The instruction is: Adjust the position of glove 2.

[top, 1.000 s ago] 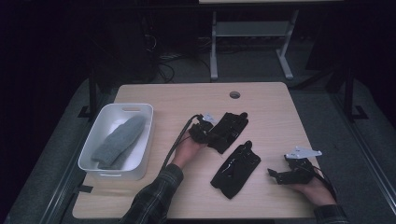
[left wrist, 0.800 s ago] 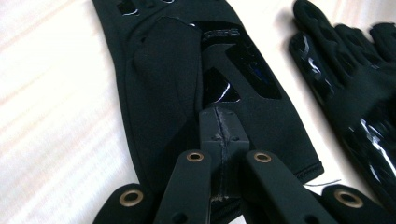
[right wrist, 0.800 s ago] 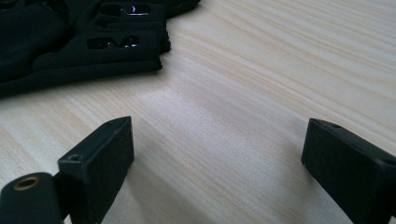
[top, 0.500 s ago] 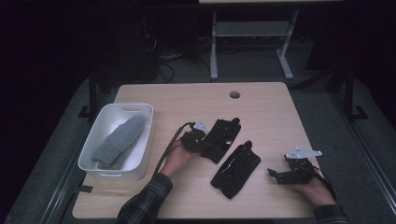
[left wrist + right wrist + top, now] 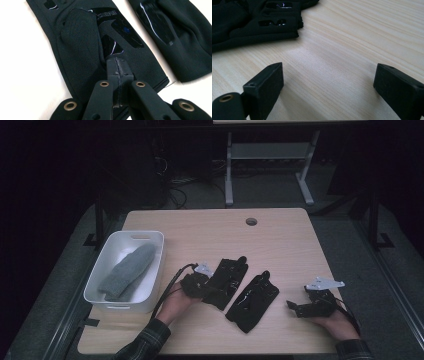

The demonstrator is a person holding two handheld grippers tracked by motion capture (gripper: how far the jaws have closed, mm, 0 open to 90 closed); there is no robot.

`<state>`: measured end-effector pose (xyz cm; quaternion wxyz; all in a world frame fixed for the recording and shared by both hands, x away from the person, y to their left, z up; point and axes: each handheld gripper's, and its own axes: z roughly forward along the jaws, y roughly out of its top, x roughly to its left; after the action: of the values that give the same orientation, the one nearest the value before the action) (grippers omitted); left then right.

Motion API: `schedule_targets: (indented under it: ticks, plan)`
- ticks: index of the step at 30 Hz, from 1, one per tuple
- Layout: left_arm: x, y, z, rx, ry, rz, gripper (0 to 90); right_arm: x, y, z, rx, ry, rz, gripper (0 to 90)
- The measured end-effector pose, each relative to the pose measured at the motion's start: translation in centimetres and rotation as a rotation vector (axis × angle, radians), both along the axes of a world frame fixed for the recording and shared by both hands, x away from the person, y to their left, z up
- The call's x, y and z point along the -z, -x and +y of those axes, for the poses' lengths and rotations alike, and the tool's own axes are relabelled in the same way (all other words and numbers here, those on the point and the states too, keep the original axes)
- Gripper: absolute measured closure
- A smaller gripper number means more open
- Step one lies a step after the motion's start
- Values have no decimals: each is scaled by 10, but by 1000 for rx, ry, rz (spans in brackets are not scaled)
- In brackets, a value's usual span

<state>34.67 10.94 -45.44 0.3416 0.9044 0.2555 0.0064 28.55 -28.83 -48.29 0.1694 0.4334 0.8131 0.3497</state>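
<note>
Gloves in black lie side by side on the table, and the sorting looks barely begun. Well to the left of the left gripper [image 5: 200, 287], a white bin [image 5: 152, 270] holds one grey glove [image 5: 127, 272]. The left gripper's jaws are pinched tight on the cuff end of the first black glove [image 5: 82, 50], which rests flat on the table [image 5: 280, 240] just beside the bin. Immediately to its right, the second black glove [image 5: 252, 300] lies untouched. Farther right, the right gripper [image 5: 328, 85] rests with jaws wide apart and nothing between them. By appearances, both black gloves remain to be binned.
</note>
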Motion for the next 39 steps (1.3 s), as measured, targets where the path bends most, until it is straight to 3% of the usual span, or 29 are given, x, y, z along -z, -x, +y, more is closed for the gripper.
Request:
schedule_targets:
  ticks: [10, 12, 15, 16, 19, 21, 28, 33, 39]
  plan:
    - [-3, 29, 18, 7, -2, 15, 895, 0, 0, 0, 0, 0, 0, 89]
    - [-6, 31, 20, -13, 14, 7, 842, 0, 0, 0, 0, -1, 0, 90]
    - [-13, 29, 22, -45, 38, -14, 647, 0, 0, 0, 1, -1, 0, 89]
    - [-15, 27, 23, -56, 42, -21, 647, 0, 0, 0, 1, -1, 0, 90]
    - [-19, 19, 21, -94, 41, -44, 497, 0, 0, 0, 0, -1, 0, 90]
    - [-21, 12, 21, -122, 39, -41, 448, 0, 0, 0, 1, -1, 0, 90]
    - [-16, -12, 21, -184, 39, -43, 442, 0, 0, 0, 1, -1, 0, 90]
    - [-5, -19, 15, -188, 15, -16, 443, 0, 0, 0, 3, -4, 2, 90]
    - [5, -22, 7, -181, -12, -11, 467, 0, 0, 0, 3, -4, 1, 90]
